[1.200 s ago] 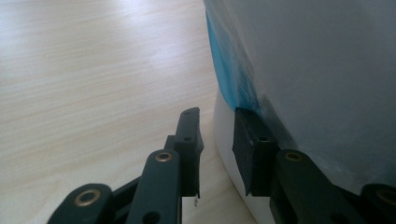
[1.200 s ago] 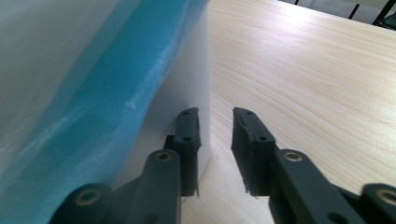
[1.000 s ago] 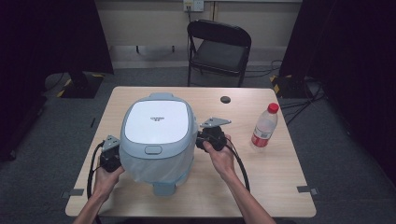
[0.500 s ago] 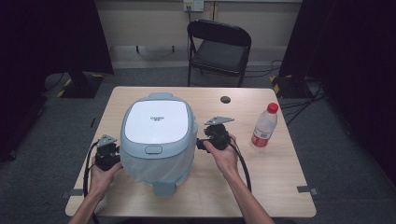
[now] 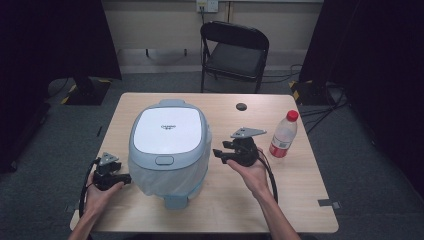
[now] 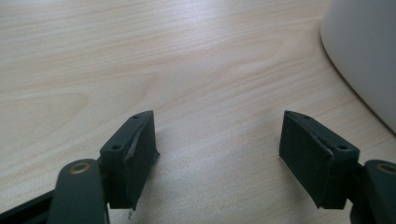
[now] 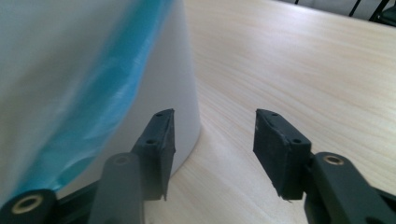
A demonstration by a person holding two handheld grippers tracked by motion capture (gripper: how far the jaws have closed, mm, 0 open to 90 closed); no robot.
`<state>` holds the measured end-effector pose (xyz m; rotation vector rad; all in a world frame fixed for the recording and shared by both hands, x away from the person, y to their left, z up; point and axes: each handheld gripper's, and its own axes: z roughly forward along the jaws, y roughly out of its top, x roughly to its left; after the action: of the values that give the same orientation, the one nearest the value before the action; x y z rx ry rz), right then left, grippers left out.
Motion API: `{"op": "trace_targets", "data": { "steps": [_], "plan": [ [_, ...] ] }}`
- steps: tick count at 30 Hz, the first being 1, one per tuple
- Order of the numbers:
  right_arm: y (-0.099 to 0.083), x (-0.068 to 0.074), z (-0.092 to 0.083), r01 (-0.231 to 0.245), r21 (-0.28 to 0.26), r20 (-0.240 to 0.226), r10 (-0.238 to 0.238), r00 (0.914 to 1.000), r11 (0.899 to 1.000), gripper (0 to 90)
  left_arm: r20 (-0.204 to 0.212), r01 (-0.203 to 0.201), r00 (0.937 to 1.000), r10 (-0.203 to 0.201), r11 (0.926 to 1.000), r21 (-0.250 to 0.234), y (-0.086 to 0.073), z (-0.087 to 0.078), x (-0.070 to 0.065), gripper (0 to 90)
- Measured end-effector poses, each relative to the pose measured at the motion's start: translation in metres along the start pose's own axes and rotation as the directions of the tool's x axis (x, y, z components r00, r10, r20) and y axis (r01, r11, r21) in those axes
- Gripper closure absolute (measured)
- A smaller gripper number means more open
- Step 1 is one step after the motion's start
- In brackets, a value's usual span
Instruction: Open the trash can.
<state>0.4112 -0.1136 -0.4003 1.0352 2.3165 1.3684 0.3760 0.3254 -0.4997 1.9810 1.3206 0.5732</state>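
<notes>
At the near edge of the light wood-grain counter (image 5: 300,200) the person's two forearms come in, each hand carrying a gripper. The left gripper (image 5: 125,178) sits low at the near left, just beside the base of the rice cooker (image 5: 169,145); its fingers (image 6: 135,154) stand wide apart over bare wood with nothing between them, having just been opening, and the cooker's white wall curves past at the right edge of the left gripper view. The right gripper (image 5: 218,153) is held just to the right of the cooker, pointing at its side; its fingers (image 7: 280,149) are apart with only bare counter showing in the gap, having just been closing a little, and one finger lies close against the cooker's white wall under a pale blue band, though contact cannot be told. The rice cooker stands in the middle of the counter, slightly left, lid down, white on top with pale blue sides. To the right of the right gripper a clear bottle (image 5: 283,135) with a red cap and red label stands upright, well apart from the cooker. Farther back a small dark round disc (image 5: 242,106) lies on the wood. Beyond the counter, a black folding chair (image 5: 234,52) stands on grey carpet before a pale wall, with dark curtains on both sides.
</notes>
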Motion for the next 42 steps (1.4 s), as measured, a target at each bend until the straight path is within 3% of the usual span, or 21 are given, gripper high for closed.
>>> {"op": "trace_targets", "data": {
  "steps": [4,8,11,16,19,26,32,35,38,42],
  "plan": [
    [0.005,0.000,-0.020,-0.004,-0.054,-0.021,0.003,0.9998,0.999,60.2,-0.005,-0.003,1.0000,0.003,0.9998,-0.019,-0.002,0.001,-0.001,25.4],
    [0.015,0.006,-0.040,0.022,-0.113,-0.030,-0.025,0.9992,0.993,70.2,0.003,-0.008,1.0000,0.008,0.9998,-0.015,-0.001,0.002,-0.001,23.6],
    [0.027,0.014,-0.053,0.052,-0.140,-0.069,-0.062,0.9957,0.989,78.3,0.005,-0.010,0.9999,0.010,0.9998,-0.015,-0.001,0.002,-0.001,23.0],
    [0.050,0.029,-0.070,0.073,-0.205,-0.117,-0.099,0.9882,0.976,90.0,0.007,-0.011,0.9999,0.011,0.9998,-0.014,-0.001,0.002,-0.001,22.3],
    [0.059,0.037,-0.078,0.098,-0.237,-0.134,-0.132,0.9821,0.967,90.0,0.004,-0.017,0.9999,0.017,0.9998,-0.013,-0.001,0.002,-0.001,22.2],
    [0.077,0.069,-0.077,0.137,-0.271,-0.234,-0.203,0.9507,0.953,90.0,0.003,-0.017,0.9998,0.017,0.9998,-0.012,-0.001,0.002,-0.001,22.1],
    [0.083,0.104,-0.055,0.195,-0.234,-0.320,-0.265,0.9095,0.952,90.0,0.007,-0.019,0.9998,0.019,0.9998,-0.010,-0.001,0.002,-0.001,21.4],
    [0.084,0.119,-0.048,0.234,-0.219,-0.345,-0.300,0.8895,0.947,90.0,0.007,-0.019,0.9998,0.019,0.9998,-0.010,-0.001,0.002,-0.001,21.3],
    [0.084,0.129,-0.046,0.264,-0.229,-0.340,-0.331,0.8801,0.937,90.0,0.007,-0.019,0.9998,0.020,0.9998,-0.010,-0.001,0.002,-0.001,21.3],
    [0.083,0.132,-0.042,0.244,-0.238,-0.356,-0.318,0.8786,0.940,90.0,0.014,-0.018,0.9997,0.018,0.9998,-0.010,-0.001,0.003,-0.001,20.6]
  ]
}}
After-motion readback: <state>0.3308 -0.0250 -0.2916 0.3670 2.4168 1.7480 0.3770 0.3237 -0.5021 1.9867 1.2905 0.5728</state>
